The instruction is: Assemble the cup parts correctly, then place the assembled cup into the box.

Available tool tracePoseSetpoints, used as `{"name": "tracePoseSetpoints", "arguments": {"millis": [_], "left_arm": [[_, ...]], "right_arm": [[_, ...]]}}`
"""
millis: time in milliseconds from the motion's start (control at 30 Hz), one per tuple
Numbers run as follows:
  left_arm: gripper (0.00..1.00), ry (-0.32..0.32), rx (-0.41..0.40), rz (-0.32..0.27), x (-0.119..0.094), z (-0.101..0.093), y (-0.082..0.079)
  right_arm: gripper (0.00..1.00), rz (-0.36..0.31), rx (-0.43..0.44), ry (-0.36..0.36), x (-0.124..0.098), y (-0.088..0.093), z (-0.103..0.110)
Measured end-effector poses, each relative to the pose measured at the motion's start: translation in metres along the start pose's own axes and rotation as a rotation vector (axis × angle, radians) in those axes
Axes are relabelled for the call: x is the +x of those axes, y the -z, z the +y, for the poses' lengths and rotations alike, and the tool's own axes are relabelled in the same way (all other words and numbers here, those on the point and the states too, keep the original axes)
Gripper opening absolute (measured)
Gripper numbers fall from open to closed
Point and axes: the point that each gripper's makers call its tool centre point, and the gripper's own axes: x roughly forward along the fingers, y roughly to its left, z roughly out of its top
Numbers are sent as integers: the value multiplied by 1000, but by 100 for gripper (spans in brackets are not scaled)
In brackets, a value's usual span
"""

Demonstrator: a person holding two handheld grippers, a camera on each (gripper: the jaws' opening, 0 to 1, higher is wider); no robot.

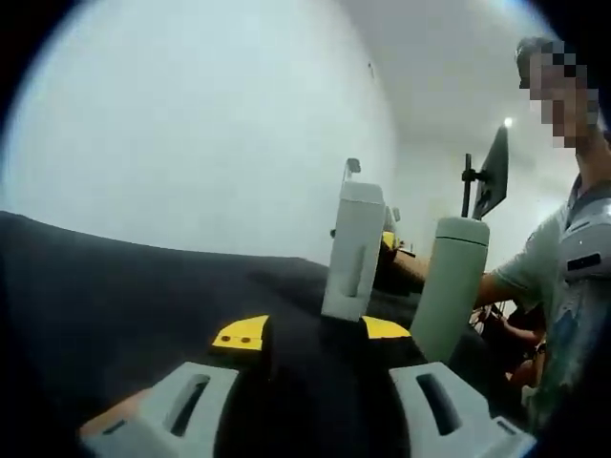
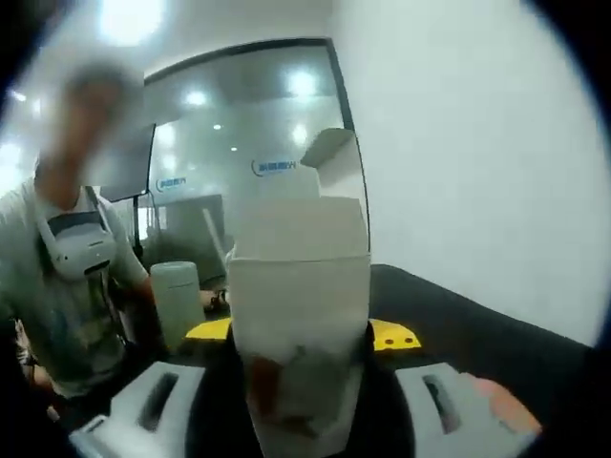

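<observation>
A tall white box [image 1: 353,250] stands upright on the black tabletop [image 1: 124,296], its top flap raised. To its right stands a pale green cup [image 1: 450,288] with its lid on. My left gripper [image 1: 315,410] is open, a little short of both, with nothing between its fingers [image 1: 181,410]. In the right gripper view the same box [image 2: 301,305] looms very close. It sits between the wide-apart fingers [image 2: 444,401] of my right gripper [image 2: 301,405], which is open, with gaps on either side. The cup [image 2: 177,301] stands beyond the box on the left.
A person [image 1: 558,267] sits at the table's far side, an arm reaching toward the cup, and appears again on the left as the person [image 2: 67,277]. A monitor on an arm [image 1: 492,172] stands behind. White walls surround the table.
</observation>
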Motion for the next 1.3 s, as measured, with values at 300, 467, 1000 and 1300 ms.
{"name": "tracePoseSetpoints", "arguments": {"millis": [300, 467, 1000, 1300], "left_arm": [[32, 3, -8, -14, -1, 0, -3], [32, 16, -12, -25, -2, -3, -5], [31, 33, 7, -16, -5, 12, -9], [32, 183, 75, -122, -25, -59, -43]], "right_arm": [[49, -81, -99, 189, 43, -19, 3], [49, -68, -114, 208, 67, -6, 16], [51, -62, -66, 248, 71, 24, 7], [58, -48, -6, 243, 68, 27, 6]]}}
